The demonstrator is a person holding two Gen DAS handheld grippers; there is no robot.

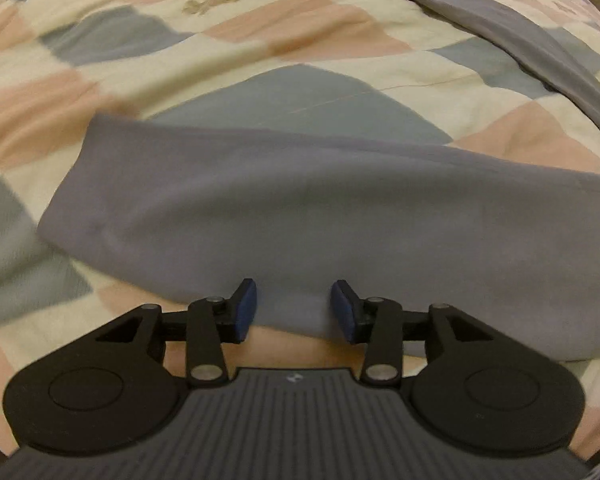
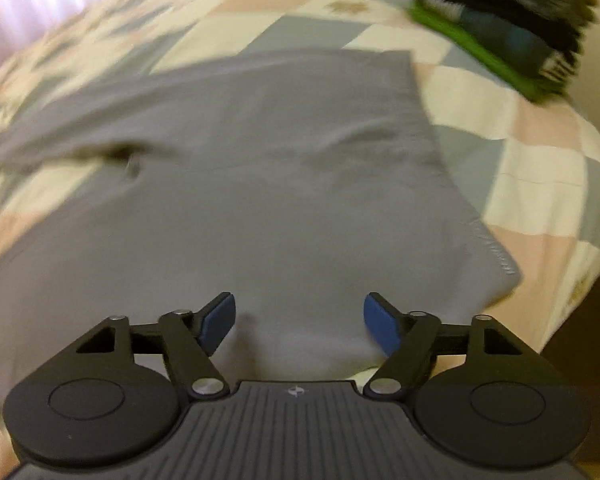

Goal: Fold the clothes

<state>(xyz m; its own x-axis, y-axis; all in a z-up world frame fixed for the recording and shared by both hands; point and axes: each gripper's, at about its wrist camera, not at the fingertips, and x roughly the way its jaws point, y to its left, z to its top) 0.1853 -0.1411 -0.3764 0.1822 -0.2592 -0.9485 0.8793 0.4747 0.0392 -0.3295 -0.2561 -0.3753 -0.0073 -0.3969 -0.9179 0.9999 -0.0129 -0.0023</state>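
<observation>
Grey garment [image 1: 300, 216] lies spread on a patchwork quilt [image 1: 112, 80] of cream, pink and blue-grey squares. From the left wrist camera, a long folded part of it, perhaps a sleeve, runs across the middle of the picture, with its rounded end toward the left side of the quilt and the rest running off at the right. A second band of the same grey cloth crosses the upper right corner. The left gripper [image 1: 293, 310] points down at the near edge of this fold. Its blue pads [image 1: 246, 312] stand apart with a clear gap, cloth showing behind them but nothing pinched; the jaws are open and hold nothing. The view is slightly smeared.

From the right wrist camera the broad body of the grey garment [image 2: 268, 184] fills the centre of the quilt [image 2: 532, 168], with a straight far edge and a side edge running down toward the right, where the quilt falls away over the bed's edge. A fold with a dark crease reaches out to the left. The right gripper [image 2: 299, 322] hovers over the near part of the cloth, jaws spread wide, blue pads [image 2: 382, 324] well apart, nothing between them. A stack of folded clothes [image 2: 500, 28], dark with a green layer beneath, sits near the far right corner of the quilt, well apart from the grey garment. This view is blurred, most of all at the left
</observation>
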